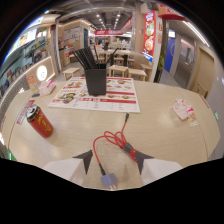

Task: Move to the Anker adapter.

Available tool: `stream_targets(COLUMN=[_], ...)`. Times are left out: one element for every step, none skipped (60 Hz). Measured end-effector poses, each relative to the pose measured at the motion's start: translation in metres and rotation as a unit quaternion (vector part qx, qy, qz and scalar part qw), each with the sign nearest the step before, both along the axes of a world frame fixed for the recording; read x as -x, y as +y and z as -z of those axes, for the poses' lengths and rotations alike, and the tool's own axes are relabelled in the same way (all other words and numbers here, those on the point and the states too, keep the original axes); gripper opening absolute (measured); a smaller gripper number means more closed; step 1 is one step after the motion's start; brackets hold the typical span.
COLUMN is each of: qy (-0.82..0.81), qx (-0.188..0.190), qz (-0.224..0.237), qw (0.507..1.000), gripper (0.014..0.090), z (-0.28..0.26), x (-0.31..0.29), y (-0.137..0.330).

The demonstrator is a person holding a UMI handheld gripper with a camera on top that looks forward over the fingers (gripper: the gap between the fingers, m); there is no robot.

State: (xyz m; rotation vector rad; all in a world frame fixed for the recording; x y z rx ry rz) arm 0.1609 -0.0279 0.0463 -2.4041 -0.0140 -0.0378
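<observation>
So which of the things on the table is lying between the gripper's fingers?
The small blue-grey adapter on the red cable lies between the open gripper fingers; the red can and black chopstick holder sit beyond.

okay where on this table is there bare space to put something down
Bare wood lies between the red can and the red cable, and again between the cable and the packet. It is crowded just ahead of the open gripper, where cable and adapter lie, and around the chopstick holder on the menu.
</observation>
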Motion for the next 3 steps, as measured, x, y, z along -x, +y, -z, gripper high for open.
stream_targets(qy=[0.0, 0.001, 0.003], qx=[-0.001, 0.0, 0.0], qz=[0.001, 0.001, 0.001], qw=[1.0, 1.0, 1.0], gripper=[0.0843, 0.0843, 0.0844], z=[-0.0001, -0.0003, -0.0002], x=[-0.0004, -0.0005, -0.0004], y=[0.0003, 0.0004, 0.0004])
